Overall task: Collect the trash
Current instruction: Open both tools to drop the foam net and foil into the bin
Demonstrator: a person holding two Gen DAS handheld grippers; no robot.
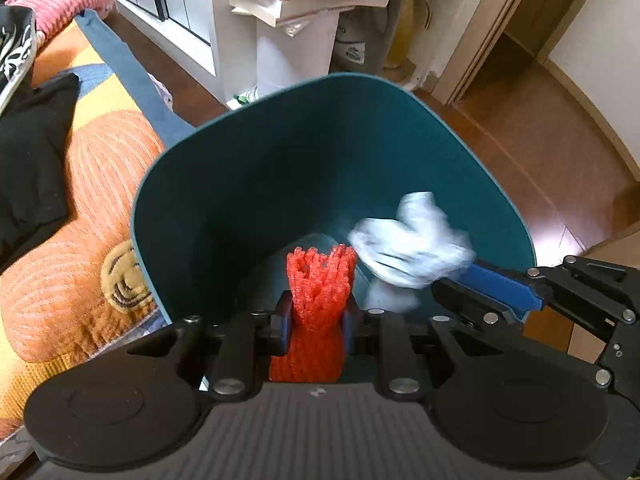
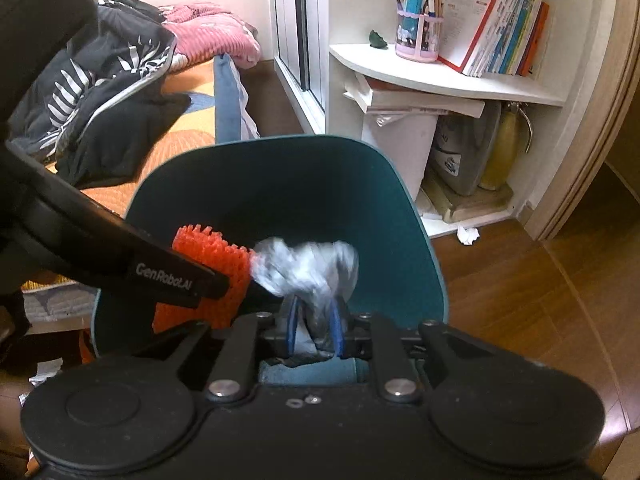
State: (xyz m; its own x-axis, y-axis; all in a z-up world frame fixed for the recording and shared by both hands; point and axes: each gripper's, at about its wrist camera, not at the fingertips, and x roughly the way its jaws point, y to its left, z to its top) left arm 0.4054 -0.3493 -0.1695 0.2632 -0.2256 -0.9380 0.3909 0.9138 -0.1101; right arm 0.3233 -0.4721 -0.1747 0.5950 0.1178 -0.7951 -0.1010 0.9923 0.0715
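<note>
Here, both your tongs hung over the dark teal plastic waste bin (image 1: pixel 248 168). Your left tongs (image 1: pixel 316 320) stood narrow, their blue pads pinching the orange-red foam fruit net (image 1: pixel 318 280), which poked up above the bin's opening. Your right tongs (image 2: pixel 314 330) sat only slightly parted, with the crumpled white tissue wad (image 2: pixel 308 264) blurred between and above the pads; I could not tell whether they pressed it. The bin stood on the wooden floor (image 1: pixel 520 140) beside an orange patterned bed cover (image 1: pixel 80 200).
</note>
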